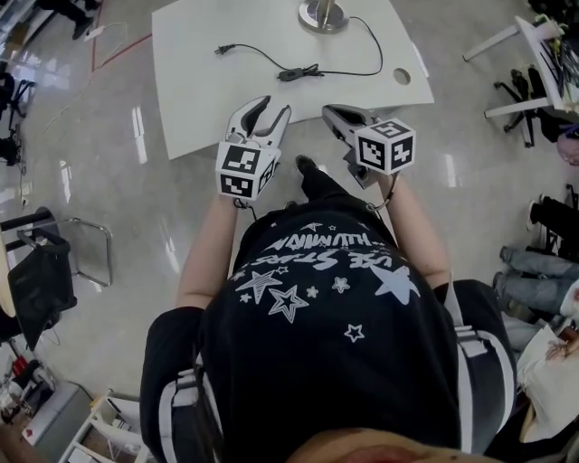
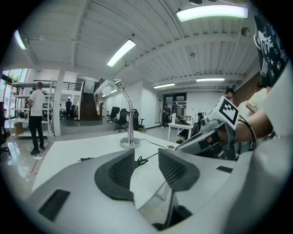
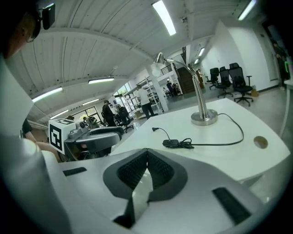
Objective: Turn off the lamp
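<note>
The lamp (image 1: 323, 14) stands at the far edge of the white table (image 1: 208, 99), well apart from both tools. It has a round, flat base of polished metal. From the base a thin silver stem (image 3: 198, 96) rises straight, then bends over in a gooseneck to a small cone-shaped head (image 2: 107, 87). The head is bright in the left gripper view, but I cannot tell whether it is lit.

A black cord (image 1: 362, 70) leaves the base, loops toward the near side and runs to an inline switch (image 1: 291, 74) lying about mid-table, with a small tangle of cord beside it. From there the cord goes on to a plug (image 1: 220, 50), which lies loose on the tabletop.

The left tool (image 1: 271, 108) is held over the near edge of the table with its jaws apart and nothing between them. The right tool (image 1: 330, 113) is just beside it, with its jaws closed together on nothing.
</note>
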### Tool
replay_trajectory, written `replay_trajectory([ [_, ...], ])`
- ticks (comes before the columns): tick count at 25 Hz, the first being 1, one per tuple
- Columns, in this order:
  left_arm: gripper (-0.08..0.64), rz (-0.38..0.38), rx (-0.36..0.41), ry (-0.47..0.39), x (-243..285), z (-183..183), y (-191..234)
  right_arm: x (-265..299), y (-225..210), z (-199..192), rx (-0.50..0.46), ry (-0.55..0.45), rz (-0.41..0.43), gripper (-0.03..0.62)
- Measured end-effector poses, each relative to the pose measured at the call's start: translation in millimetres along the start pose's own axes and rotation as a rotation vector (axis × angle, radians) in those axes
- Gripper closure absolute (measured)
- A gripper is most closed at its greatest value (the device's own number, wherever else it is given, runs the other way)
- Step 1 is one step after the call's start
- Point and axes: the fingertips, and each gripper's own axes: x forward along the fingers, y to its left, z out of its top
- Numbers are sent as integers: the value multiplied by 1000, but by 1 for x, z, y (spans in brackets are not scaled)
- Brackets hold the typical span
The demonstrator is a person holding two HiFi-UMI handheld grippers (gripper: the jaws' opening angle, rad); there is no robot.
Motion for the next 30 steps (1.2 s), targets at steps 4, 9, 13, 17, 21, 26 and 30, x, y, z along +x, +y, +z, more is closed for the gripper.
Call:
replay_trajectory([
  [4, 409, -53, -21, -28, -19, -2, -15, -14, 15, -7, 3, -66, -7, 586],
  [9, 408, -102, -78, -37, -32, -18, -32, -33, 25, -39, 23, -63, -38, 586],
  [13, 410, -147, -108, -53, -44, -20, -51, -47, 24, -51, 33, -74, -66, 586],
  [17, 410, -146, -88, -71, -51, -14, -60, -53, 28, -46, 14, -99, -54, 586],
  [21, 410, -99, -85, -110, -56, 0, -58, -56, 33, -35, -13, -119, -26, 586],
  [26, 410, -50, -76, -123, -62, 8, -74, -74, 35, -34, -43, -122, -4, 586],
  [30, 411, -36, -75, -123, -65, 9, -99, -99, 34, -38, -60, -136, 8, 586],
])
